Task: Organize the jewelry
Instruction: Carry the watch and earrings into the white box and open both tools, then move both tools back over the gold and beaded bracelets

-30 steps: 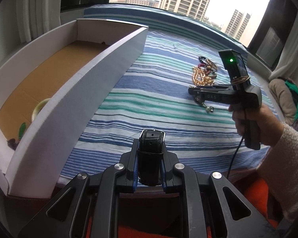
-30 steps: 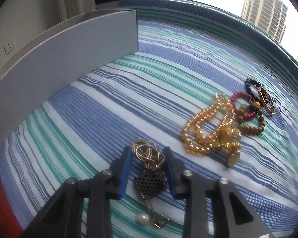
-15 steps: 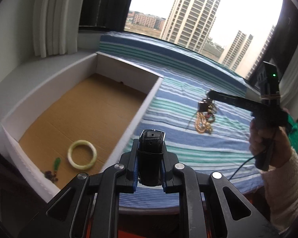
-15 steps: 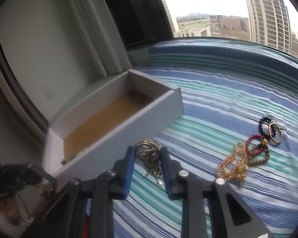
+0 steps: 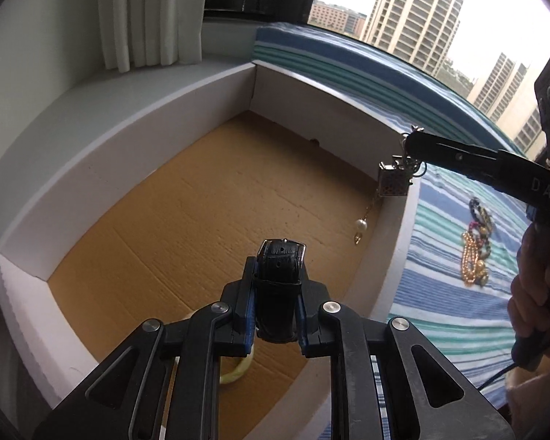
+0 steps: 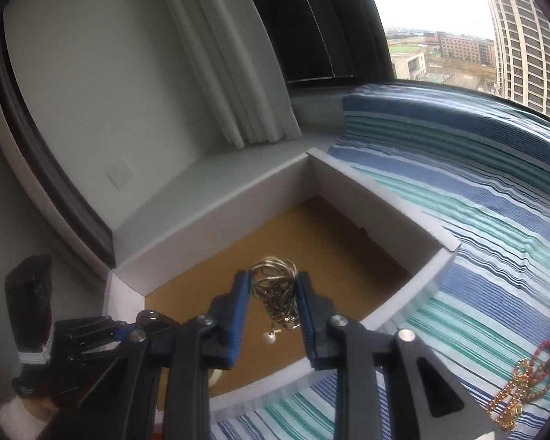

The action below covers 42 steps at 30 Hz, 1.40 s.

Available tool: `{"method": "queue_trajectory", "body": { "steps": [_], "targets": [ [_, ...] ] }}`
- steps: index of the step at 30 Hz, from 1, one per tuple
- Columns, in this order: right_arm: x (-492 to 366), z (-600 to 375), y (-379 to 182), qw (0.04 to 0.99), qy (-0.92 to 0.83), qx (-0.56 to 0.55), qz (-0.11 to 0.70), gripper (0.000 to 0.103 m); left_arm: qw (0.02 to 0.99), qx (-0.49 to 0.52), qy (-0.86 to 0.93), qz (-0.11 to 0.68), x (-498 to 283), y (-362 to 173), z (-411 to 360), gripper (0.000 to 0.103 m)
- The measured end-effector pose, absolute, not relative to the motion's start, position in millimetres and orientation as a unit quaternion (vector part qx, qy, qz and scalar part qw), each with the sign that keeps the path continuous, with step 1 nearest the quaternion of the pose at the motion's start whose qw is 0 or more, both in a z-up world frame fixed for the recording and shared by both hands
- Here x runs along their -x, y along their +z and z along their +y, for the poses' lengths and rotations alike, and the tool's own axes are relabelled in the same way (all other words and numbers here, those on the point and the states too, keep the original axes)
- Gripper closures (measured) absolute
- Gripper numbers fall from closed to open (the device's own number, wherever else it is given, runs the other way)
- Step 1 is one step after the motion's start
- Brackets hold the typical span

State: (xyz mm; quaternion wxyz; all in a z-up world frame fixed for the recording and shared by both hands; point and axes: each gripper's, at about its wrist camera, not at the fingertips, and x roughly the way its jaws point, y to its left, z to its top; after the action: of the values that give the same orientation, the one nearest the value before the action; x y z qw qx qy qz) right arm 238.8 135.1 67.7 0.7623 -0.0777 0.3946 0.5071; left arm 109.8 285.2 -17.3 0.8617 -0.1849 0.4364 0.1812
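Observation:
My left gripper (image 5: pixel 277 286) is shut on a black leather watch strap (image 5: pixel 279 267) and holds it above the brown floor of the white cardboard box (image 5: pixel 187 205). My right gripper (image 6: pixel 273 293) is shut on a bundle of gold necklace chain (image 6: pixel 275 282) with a pearl drop (image 6: pixel 268 337), held over the box (image 6: pixel 366 190). In the left wrist view the chain's mesh pendant (image 5: pixel 394 185) and pearl (image 5: pixel 360 224) hang over the box's right wall. The left gripper shows in the right wrist view (image 6: pixel 33 322).
A pale green bangle (image 5: pixel 234 368) lies in the box under my left gripper. A pile of bead bracelets and a gold chain (image 5: pixel 475 253) lies on the striped cloth (image 6: pixel 495 220) to the right, also in the right wrist view (image 6: pixel 524 381). Wall and curtain stand behind the box.
Both grippers moved left from the striped cloth to above the box, each still holding its piece. The right gripper lifted the chain off the cloth.

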Motion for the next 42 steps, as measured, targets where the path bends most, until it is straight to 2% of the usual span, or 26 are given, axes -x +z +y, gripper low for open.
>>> {"method": "queue_trajectory", "body": {
  "steps": [1, 2, 3, 4, 5, 6, 7, 8, 11, 15, 21, 28, 36, 42],
  "targets": [
    [-241.4, 142.0, 56.9, 0.761, 0.505, 0.085, 0.4, 0.074, 0.857, 0.179, 0.188, 0.445, -113.8, -22.8, 281.9, 0.085],
    [-244.1, 146.9, 47.4, 0.76, 0.5, 0.089, 0.406, 0.073, 0.852, 0.173, 0.197, 0.452, -115.7, -28.0, 279.4, 0.08],
    [-246.7, 148.7, 40.5, 0.761, 0.494, 0.087, 0.411, 0.072, 0.85, 0.17, 0.204, 0.454, -115.0, -30.5, 277.8, 0.067],
    [-249.0, 146.3, 36.5, 0.766, 0.488, 0.079, 0.411, 0.072, 0.852, 0.169, 0.205, 0.451, -112.7, -30.4, 276.1, 0.059],
    [-250.3, 141.4, 35.1, 0.769, 0.486, 0.068, 0.41, 0.067, 0.855, 0.169, 0.206, 0.445, -108.6, -27.8, 274.7, 0.042],
    [-250.1, 135.2, 36.1, 0.772, 0.484, 0.059, 0.408, 0.059, 0.859, 0.166, 0.209, 0.437, -104.1, -24.1, 272.5, 0.03],
    [-248.7, 128.9, 38.2, 0.776, 0.482, 0.056, 0.402, 0.056, 0.863, 0.161, 0.214, 0.428, -100.6, -20.2, 269.5, 0.027],
    [-246.9, 123.3, 41.1, 0.781, 0.48, 0.059, 0.395, 0.051, 0.865, 0.155, 0.221, 0.423, -98.1, -16.2, 266.2, 0.026],
    [-232.8, 99.6, 57.7, 0.798, 0.475, 0.067, 0.365, 0.049, 0.876, 0.15, 0.213, 0.407, -87.9, -3.2, 254.2, 0.025],
    [-209.3, 58.6, 69.6, 0.83, 0.443, 0.097, 0.324, 0.025, 0.898, 0.128, 0.181, 0.38, -75.6, 10.7, 214.0, 0.014],
    [-175.3, -34.7, 46.7, 0.874, 0.355, 0.145, 0.3, 0.024, 0.916, 0.12, 0.088, 0.373, -69.2, 2.7, 141.1, 0.007],
    [-170.1, -156.9, -17.6, 0.904, 0.217, 0.134, 0.342, 0.024, 0.906, 0.083, 0.035, 0.414, -97.8, -64.3, 73.0, 0.006],
    [-214.8, -282.9, -67.0, 0.909, 0.042, 0.067, 0.41, 0.024, 0.902, 0.025, 0.04, 0.429, -145.7, -98.1, 51.9, 0.006],
    [-234.2, -316.3, -79.5, 0.909, 0.01, 0.025, 0.416, 0.022, 0.901, -0.004, 0.055, 0.43, -177.3, -113.5, 47.5, 0.005]
  ]
}}
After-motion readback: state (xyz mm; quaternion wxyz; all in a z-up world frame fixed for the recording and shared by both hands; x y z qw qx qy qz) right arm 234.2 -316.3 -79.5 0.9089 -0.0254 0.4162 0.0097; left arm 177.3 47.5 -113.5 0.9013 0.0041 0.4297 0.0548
